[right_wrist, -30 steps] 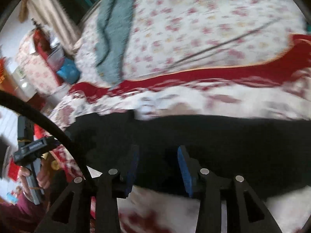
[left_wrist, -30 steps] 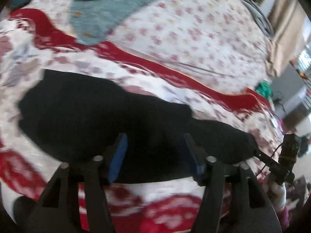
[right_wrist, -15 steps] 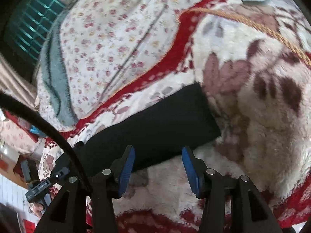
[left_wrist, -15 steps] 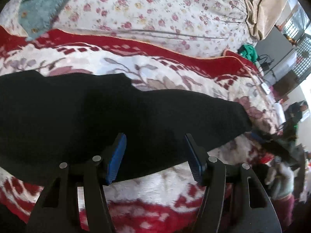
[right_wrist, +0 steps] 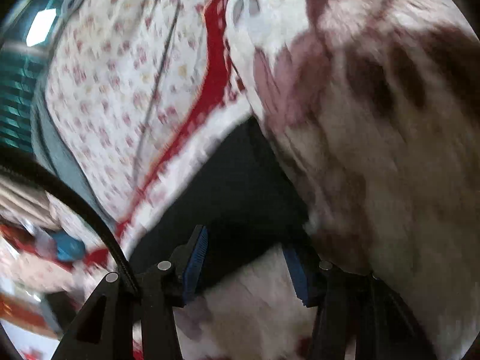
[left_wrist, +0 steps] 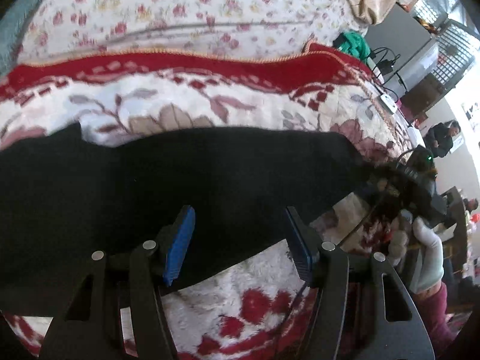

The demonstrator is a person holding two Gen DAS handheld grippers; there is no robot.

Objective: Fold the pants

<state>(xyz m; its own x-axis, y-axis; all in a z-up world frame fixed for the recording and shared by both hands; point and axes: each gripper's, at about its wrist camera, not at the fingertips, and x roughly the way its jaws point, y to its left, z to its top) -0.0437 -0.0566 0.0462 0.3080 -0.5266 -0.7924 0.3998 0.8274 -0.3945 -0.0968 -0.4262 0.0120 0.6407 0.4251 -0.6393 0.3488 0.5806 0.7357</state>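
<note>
Black pants (left_wrist: 186,180) lie flat and lengthwise on the plush floral blanket (left_wrist: 255,273) covering the bed. Judged soft, light and limp, not slippery; best pinched at the leg-end corners or the near edge. The left gripper (left_wrist: 240,243) hangs over the near edge, jaws spread, nothing held. The right gripper (right_wrist: 246,265) is at the leg end, jaws spread astride the hem corner. The left view alone shows the pants' length and the right gripper (left_wrist: 411,186) itself; the right view alone shows the hem closely, though blurred.
</note>
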